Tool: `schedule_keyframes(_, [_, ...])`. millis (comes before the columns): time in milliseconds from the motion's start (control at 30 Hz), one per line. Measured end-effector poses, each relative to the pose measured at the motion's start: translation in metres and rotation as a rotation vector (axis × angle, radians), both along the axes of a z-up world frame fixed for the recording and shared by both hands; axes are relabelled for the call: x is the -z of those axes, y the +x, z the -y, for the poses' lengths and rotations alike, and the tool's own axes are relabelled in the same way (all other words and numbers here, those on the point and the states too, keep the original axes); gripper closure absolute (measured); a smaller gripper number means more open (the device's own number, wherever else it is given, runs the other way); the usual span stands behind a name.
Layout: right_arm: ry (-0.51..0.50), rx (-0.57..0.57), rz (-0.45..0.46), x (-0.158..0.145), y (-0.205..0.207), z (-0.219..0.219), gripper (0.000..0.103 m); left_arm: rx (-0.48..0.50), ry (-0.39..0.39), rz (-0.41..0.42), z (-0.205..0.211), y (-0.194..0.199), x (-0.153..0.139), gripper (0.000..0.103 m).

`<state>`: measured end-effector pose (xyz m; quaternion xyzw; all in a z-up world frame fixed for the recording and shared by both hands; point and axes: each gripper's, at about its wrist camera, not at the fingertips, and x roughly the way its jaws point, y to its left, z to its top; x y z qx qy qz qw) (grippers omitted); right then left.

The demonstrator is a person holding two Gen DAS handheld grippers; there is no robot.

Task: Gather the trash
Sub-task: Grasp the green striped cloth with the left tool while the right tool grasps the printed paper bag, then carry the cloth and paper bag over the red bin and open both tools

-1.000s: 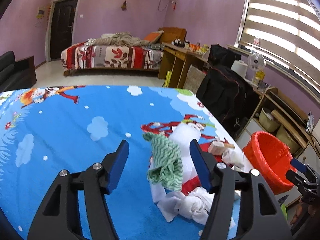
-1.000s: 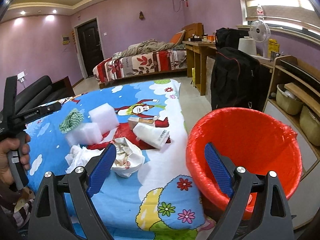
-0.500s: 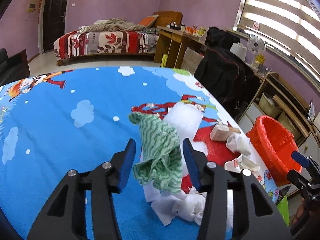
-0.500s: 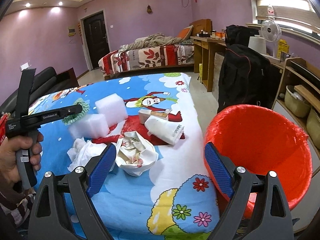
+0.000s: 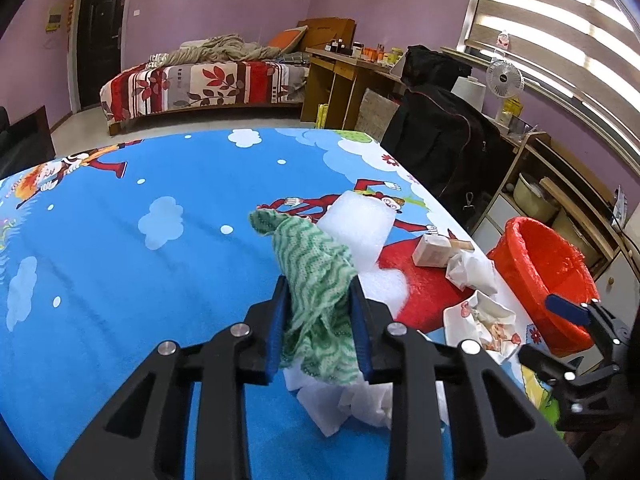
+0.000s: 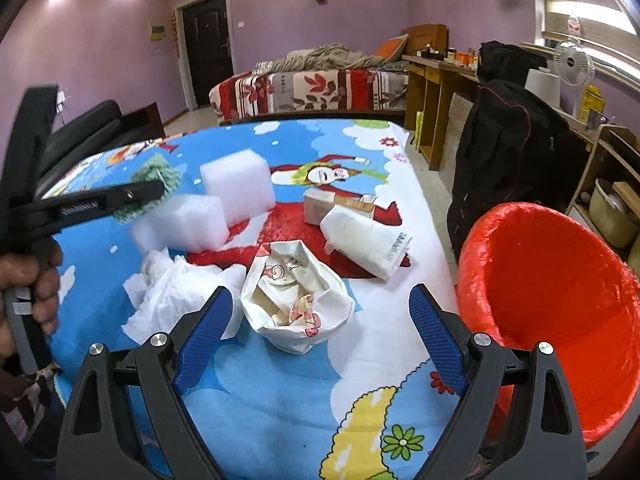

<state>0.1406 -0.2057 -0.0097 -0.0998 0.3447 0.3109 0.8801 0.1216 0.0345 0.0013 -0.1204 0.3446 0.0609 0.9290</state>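
Note:
My left gripper (image 5: 320, 328) is shut on a green wavy-patterned cloth (image 5: 316, 280), which stands up between its blue pads; it also shows in the right wrist view (image 6: 154, 186). My right gripper (image 6: 320, 332) is open and empty, low over a crumpled white paper bag (image 6: 296, 300) on the cartoon tablecloth (image 6: 280, 400). Near it lie crumpled white tissue (image 6: 172, 292), two white foam blocks (image 6: 236, 184), a white packet (image 6: 364, 240) and a small box (image 6: 320, 206). A red bin (image 6: 556, 292) stands off the table's right edge.
A black bag on a chair (image 6: 512, 152) stands behind the bin. A wooden desk (image 6: 436, 92), shelves (image 5: 560, 200) and a bed (image 6: 304, 88) lie beyond the table. The person's hand (image 6: 36, 280) holds the left gripper's handle at the left.
My left gripper has closed from open onto the green cloth. My right gripper has moved left, from over the bin's rim to over the paper bag, and stayed open.

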Motion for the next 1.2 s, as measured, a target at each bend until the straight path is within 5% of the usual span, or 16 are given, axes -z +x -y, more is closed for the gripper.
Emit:
schedule_keyframes(733, [-0.095, -0.034, -0.061, 0.024, 0.018, -0.033, 0.019, 0.004, -0.006, 0.058, 0.003, -0.012, -0.022, 0.075])
schedule_keyframes(867, [-0.096, -0.047, -0.077, 0.026, 0.019, -0.035, 0.031, 0.004, -0.007, 0.058, 0.003, -0.013, -0.022, 0.075])
schedule_keyframes(1200, [-0.050, -0.023, -0.060, 0.017, 0.014, -0.017, 0.033, 0.015, 0.003, 0.067, 0.010, -0.013, -0.028, 0.075])
